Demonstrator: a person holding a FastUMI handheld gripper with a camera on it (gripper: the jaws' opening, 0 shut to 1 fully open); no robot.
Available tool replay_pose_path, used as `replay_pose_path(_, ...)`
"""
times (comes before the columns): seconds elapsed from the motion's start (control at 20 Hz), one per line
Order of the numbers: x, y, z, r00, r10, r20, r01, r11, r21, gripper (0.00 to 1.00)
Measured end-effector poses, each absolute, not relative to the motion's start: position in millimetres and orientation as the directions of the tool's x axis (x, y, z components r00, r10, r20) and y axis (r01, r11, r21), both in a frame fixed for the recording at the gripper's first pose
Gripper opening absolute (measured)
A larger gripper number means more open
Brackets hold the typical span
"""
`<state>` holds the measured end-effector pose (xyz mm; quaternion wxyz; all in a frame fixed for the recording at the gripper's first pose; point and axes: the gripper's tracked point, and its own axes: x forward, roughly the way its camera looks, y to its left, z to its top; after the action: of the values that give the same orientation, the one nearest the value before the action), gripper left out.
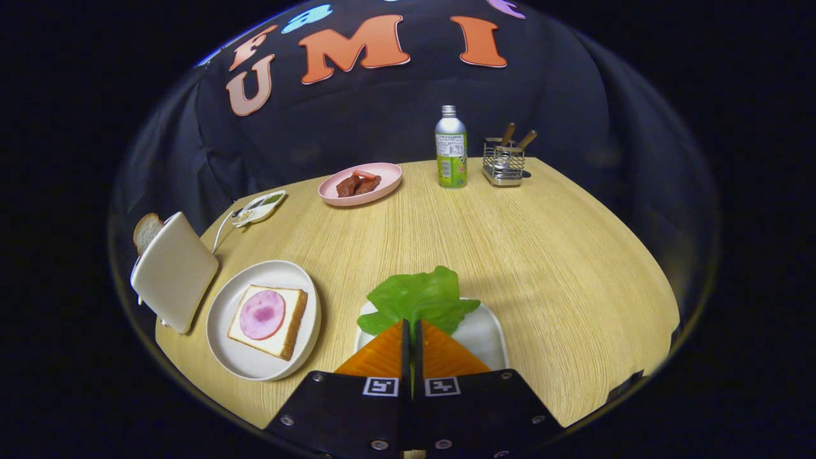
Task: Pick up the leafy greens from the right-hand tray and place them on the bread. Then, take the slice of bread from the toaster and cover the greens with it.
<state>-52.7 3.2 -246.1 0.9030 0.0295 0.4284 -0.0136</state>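
**Operator:** Report the claw aperture and its contents.

**Inspector:** The gripper [411, 331] has its fingers drawn almost together, with a thin slit left between them. A strip of the leafy greens [417, 298] runs down into that slit, so both fingers pinch the leaf. Most of the leaf fans out just ahead of the fingertips.

**Operator:** Position of the greens relative to their tray?

**Inspector:** The greens sit over the far edge of the white tray [488, 331], which lies directly under the fingers. Whether the leaf touches the tray cannot be determined.

**Operator:** Location of the bread items?

**Inspector:** The open slice of bread [296, 322], topped with a round of pink ham [262, 314], rests on a round white plate [236, 357] to the left of the tray, near but apart from it. Further left stands the toaster [173, 273], tilted in this view, with the second slice of bread [146, 231] protruding from its top. All items rest on the wooden table [542, 255].
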Motion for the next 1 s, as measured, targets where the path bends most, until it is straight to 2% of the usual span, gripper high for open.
replay_pose_path(0.5, -30, 57, -192, 0.73, 0.117, -0.674, -0.075, 0.993, 0.091, 0.0)
replay_pose_path(1.0, -28, 152, -187, 0.689, 0.326, -0.647, -0.262, 0.945, 0.197, 0.01)
